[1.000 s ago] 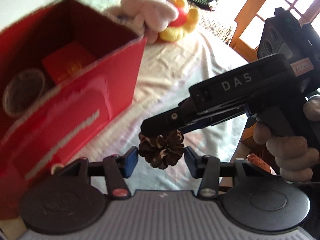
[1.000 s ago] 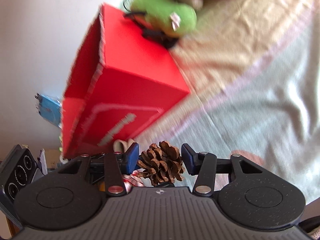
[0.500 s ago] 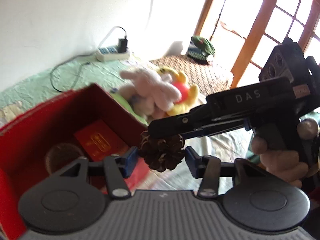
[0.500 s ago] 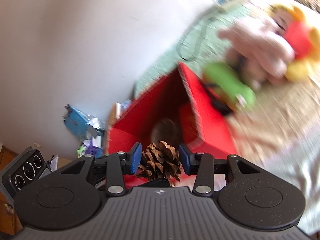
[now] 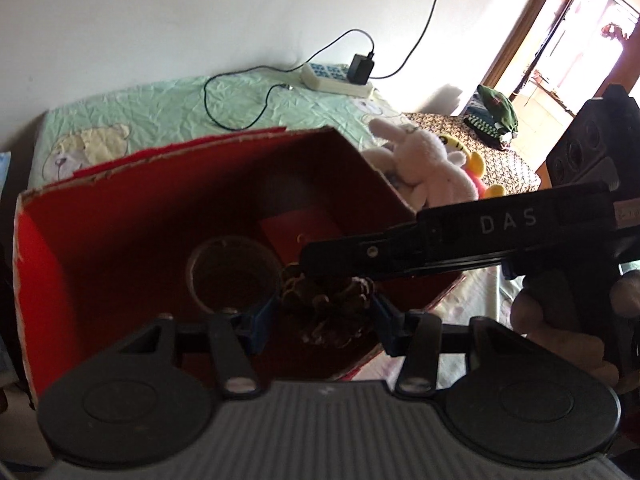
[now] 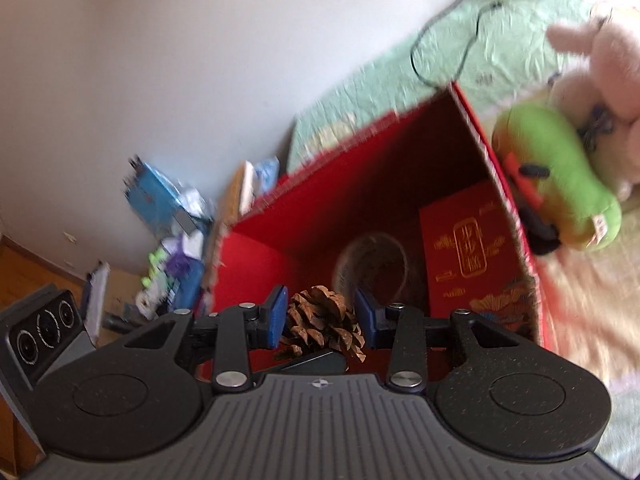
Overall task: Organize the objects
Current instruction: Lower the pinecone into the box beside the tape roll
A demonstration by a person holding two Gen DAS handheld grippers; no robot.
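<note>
Looking down your left gripper (image 5: 322, 316), you have the pine cone (image 5: 328, 312) between the blue pads, with scales meeting both of them, so that claw is pinching the cone. The cone hangs over the open red box (image 5: 120, 240), above its near right corner. It sits in shadow there, and a long black finger of your other tool crosses its top, so only the lower scales show clearly.

Your right gripper (image 6: 320, 316) frames the same cone from another angle, and its jaws are closing on it. Both pads stand right at the scales, but you cannot tell from this blurred view whether they press yet. A dark tip of the left tool pokes up under the cone and hides its base.

Inside the box, a ring-shaped thing (image 5: 234, 272) lies on the floor, too dim to identify. A red packet with gold lettering (image 6: 464, 256) lies beside it, partly hidden by the box wall.

Your right hand (image 5: 560, 332) is cut off at the frame edge. A white plush rabbit (image 5: 424, 160) lies behind the box. A green plush toy (image 6: 552, 168) touches the box's outer wall, smeared by blur.
</note>
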